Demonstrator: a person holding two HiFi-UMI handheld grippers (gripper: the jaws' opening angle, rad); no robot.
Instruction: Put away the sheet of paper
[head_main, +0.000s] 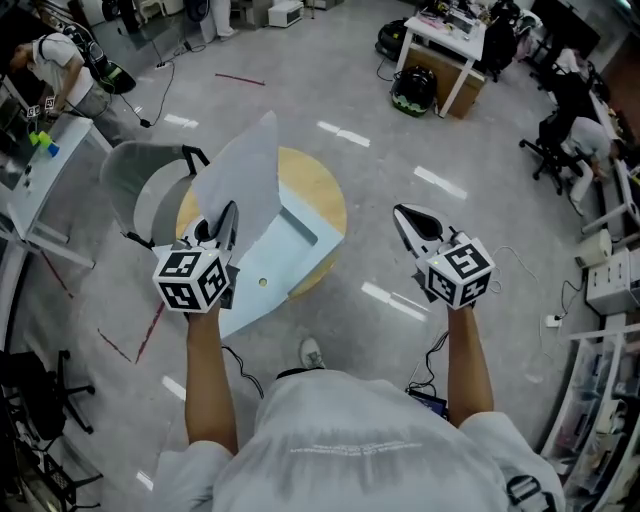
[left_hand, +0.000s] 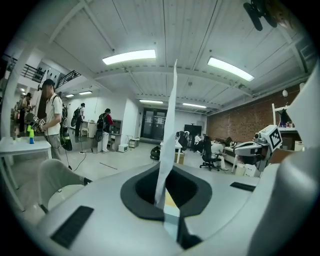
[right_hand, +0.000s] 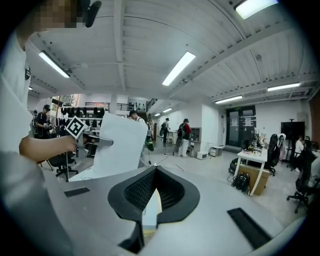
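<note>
The sheet of paper (head_main: 240, 165) is white and stands upright above the round wooden table (head_main: 322, 190). My left gripper (head_main: 226, 218) is shut on its lower edge. In the left gripper view the paper (left_hand: 170, 125) shows edge-on, rising from between the jaws of that gripper (left_hand: 166, 205). From the right gripper view the paper (right_hand: 116, 145) appears flat-on at the left, held beside the marker cube (right_hand: 75, 127). My right gripper (head_main: 405, 215) hangs to the right of the table, over the floor, shut with nothing in it (right_hand: 154, 172). A light blue folder-like board (head_main: 285, 250) lies on the table under the paper.
A grey chair (head_main: 140, 185) stands left of the table. A white desk (head_main: 40, 185) with a person at it is at the far left. Another desk (head_main: 450, 40) with bags under it is at the back right. Cables run over the floor (head_main: 520, 260) at the right.
</note>
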